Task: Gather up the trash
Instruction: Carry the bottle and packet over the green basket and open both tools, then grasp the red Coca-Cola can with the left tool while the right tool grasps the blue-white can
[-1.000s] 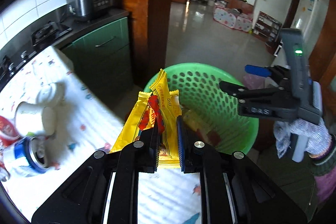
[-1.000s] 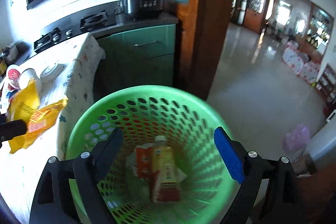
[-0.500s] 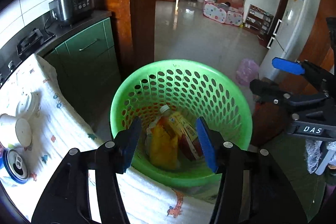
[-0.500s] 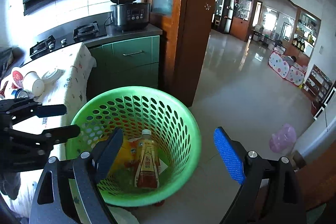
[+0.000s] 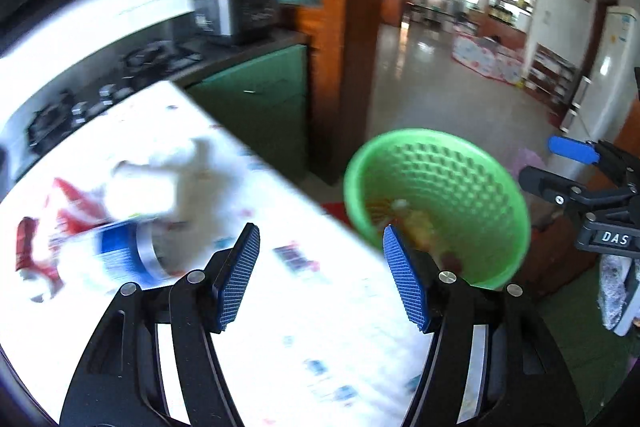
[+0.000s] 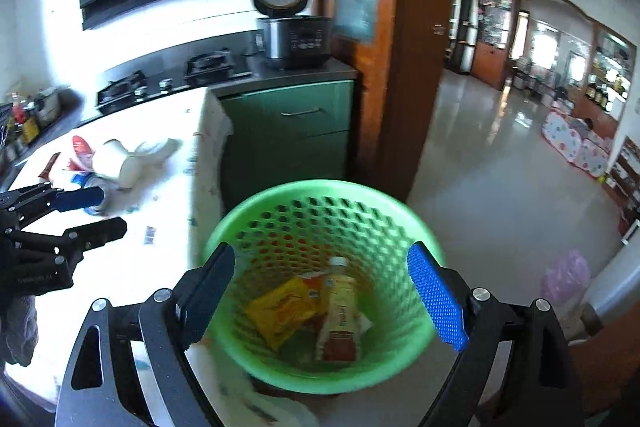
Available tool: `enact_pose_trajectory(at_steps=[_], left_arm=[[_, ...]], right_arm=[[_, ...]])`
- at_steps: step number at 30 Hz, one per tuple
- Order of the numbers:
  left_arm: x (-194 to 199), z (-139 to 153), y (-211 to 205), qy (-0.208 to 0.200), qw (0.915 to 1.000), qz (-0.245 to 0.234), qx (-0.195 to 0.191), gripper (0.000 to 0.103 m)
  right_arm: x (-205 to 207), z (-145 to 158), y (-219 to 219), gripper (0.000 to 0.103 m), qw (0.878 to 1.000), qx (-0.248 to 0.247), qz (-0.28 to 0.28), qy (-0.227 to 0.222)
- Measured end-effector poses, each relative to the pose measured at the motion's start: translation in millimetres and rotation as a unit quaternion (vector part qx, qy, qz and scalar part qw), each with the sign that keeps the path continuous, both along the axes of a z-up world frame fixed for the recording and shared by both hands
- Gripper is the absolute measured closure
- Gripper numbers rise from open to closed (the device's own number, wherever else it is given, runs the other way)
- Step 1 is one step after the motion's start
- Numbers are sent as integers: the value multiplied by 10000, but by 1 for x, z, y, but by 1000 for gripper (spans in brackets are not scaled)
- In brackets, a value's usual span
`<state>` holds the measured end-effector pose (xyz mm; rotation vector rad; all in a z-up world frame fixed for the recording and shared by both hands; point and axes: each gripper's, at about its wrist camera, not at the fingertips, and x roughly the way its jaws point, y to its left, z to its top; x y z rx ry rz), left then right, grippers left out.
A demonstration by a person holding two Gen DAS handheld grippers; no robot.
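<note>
A: Left two-finger gripper with blue pads point(image 5: 320, 275)?
B: Spread wide, empty, hanging above the white patterned tablecloth point(image 5: 304, 327), aimed toward the leftover litter.
A: Right black two-finger gripper point(image 6: 320, 291)?
B: Also spread, gripping nothing, poised over the round green perforated plastic basket point(image 6: 400, 227) on the floor just beside the table edge.
A: Already binned?
B: Yellow crinkled snack wrapper point(image 6: 286, 311) and small yellow-labelled plastic drink bottle point(image 6: 340, 311), both lying on the basket bottom.
A: Left to collect?
B: Blue-and-silver drink can lying on its side point(image 5: 128, 251), white paper cup tipped over point(image 6: 120, 163), red-and-white crumpled packaging point(image 5: 68, 203). Badly blurred in the left view.
A: Risks?
B: Probably rolling the can off the cloth with a glancing finger. Possibly crushing the cup with too hard a squeeze. Maybe snagging the cloth and dragging everything.
</note>
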<state>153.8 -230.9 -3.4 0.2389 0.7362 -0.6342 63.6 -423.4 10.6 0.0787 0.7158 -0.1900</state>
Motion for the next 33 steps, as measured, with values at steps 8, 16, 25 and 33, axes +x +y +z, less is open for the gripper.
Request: enact_pose_trajectory(at_steps=[8, 16, 25, 33], left_arm=[[22, 18, 97, -119, 9947, 1020, -13, 39], [66, 21, 193, 28, 9792, 2027, 82, 39], [113, 15, 274, 382, 9632, 2657, -109, 39], [147, 3, 302, 674, 9557, 2865, -95, 39]], right_arm=[[33, 8, 71, 18, 9967, -56, 805, 10], [67, 12, 137, 18, 9863, -262, 1622, 122], [114, 7, 210, 18, 9592, -657, 2724, 391], [152, -6, 267, 18, 9266, -1118, 3526, 676]])
